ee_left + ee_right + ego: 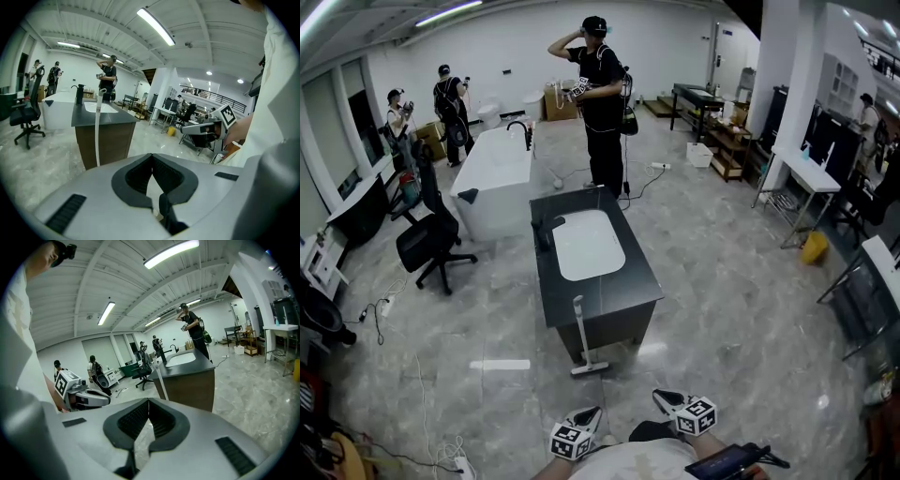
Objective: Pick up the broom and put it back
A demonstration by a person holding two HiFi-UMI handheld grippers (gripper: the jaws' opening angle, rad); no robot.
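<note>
Grey marble floor (722,309): white long-handled broom (580,336) stands upright against the dark bench (623,298), straight ahead of your nearer left gripper (591,414); its fingers and the right gripper (662,399) fingers are closed, empty.

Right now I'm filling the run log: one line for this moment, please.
stage: before pickup | broom: untouched, leaning on sink cabinet | left tongs: shut, empty | right tongs: shut, empty

Left claw (152,157) closed, empty — broom (97,131) leans against cabinet (115,140)
</note>
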